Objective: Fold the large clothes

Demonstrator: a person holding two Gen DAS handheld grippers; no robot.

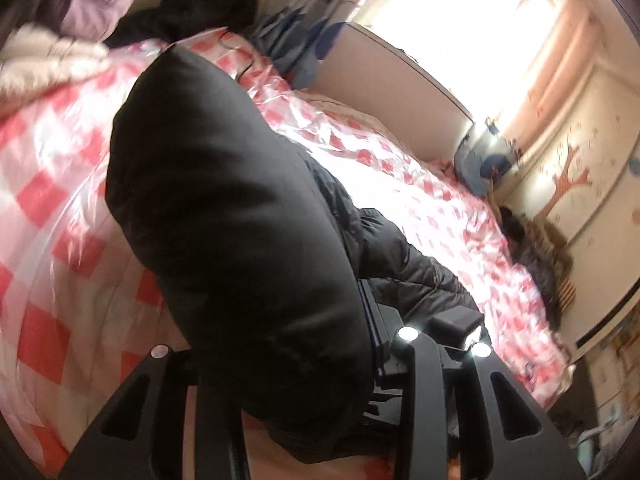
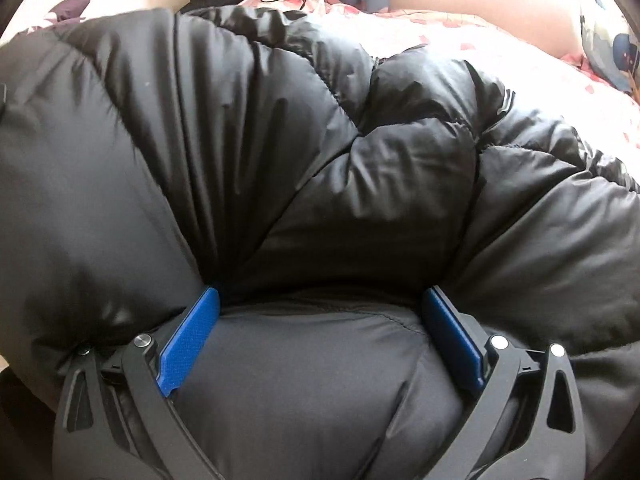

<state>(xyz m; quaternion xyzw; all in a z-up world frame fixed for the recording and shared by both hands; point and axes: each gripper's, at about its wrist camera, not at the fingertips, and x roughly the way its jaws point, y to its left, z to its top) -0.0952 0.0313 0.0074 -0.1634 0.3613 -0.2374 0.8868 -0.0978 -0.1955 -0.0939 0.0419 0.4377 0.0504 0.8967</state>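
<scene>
A big black puffy coat (image 2: 320, 160) lies on a bed with a pink checked cover (image 1: 60, 184). The left gripper (image 1: 280, 360) has its fingers closed on a thick fold of the coat and holds it up off the bed. The right gripper (image 2: 320, 340) has its blue fingers (image 2: 188, 344) wide, with a fat roll of coat squeezed between them. This looks like the folding-over step. Next, the lifted part should go across the coat and be laid flat.
</scene>
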